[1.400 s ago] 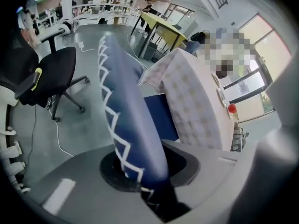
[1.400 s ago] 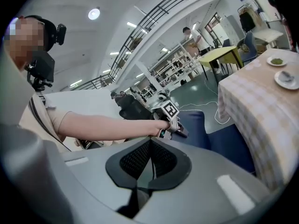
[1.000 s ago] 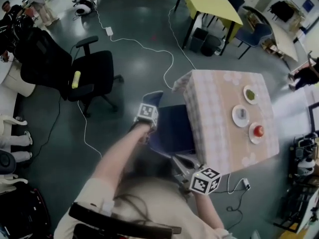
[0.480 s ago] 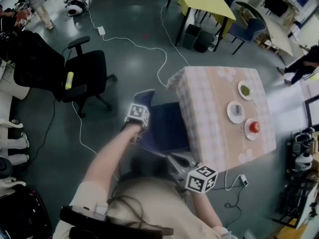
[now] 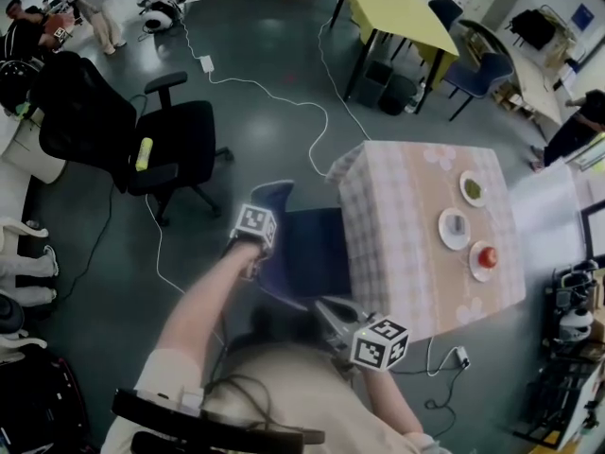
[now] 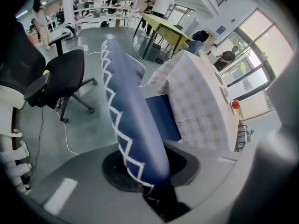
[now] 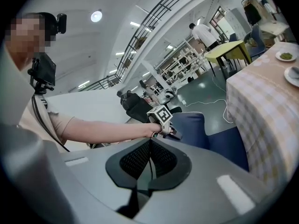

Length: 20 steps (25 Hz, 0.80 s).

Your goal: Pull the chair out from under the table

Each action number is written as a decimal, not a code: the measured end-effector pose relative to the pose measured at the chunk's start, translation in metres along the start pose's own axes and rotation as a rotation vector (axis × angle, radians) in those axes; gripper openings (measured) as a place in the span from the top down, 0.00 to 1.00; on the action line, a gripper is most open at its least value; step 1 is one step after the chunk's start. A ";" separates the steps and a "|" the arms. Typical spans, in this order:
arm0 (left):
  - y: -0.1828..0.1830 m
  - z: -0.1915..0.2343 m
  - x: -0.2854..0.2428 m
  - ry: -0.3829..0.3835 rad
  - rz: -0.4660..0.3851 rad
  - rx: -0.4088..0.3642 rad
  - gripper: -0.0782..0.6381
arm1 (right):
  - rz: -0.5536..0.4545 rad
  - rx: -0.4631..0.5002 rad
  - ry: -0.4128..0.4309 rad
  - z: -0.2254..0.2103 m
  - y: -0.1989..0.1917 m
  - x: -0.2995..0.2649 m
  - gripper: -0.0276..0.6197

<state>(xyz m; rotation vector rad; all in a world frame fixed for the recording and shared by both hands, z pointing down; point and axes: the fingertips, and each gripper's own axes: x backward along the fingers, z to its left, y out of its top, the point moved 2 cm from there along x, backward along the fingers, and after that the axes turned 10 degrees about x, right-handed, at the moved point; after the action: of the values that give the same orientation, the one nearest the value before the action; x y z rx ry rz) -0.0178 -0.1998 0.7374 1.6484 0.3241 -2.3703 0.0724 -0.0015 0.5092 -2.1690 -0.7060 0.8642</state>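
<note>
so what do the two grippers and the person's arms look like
The left gripper and the right gripper both have smooth grey bodies, with black pads set in a dark recess. Each carries a white cube printed with black square markers. The person wears a light beige short sleeve, with the arms bare below it. Thin dark cables run over the shirt.

Left gripper (image 5: 251, 244), clamped on chair (image 5: 312, 249) backrest, moves further from table (image 5: 397, 235); more seat shows.
</note>
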 end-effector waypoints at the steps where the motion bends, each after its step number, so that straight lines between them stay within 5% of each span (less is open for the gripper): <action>1: 0.000 0.004 0.001 0.002 0.000 0.001 0.78 | 0.004 0.004 0.006 0.002 0.001 -0.004 0.94; 20: -0.015 0.058 0.024 0.011 0.020 0.024 0.77 | 0.006 0.029 0.023 0.023 0.008 -0.034 0.94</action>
<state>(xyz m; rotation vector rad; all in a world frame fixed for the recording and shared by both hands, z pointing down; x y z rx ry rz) -0.0819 -0.2055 0.7352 1.6684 0.2805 -2.3604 0.0354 -0.0206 0.5030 -2.1529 -0.6722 0.8456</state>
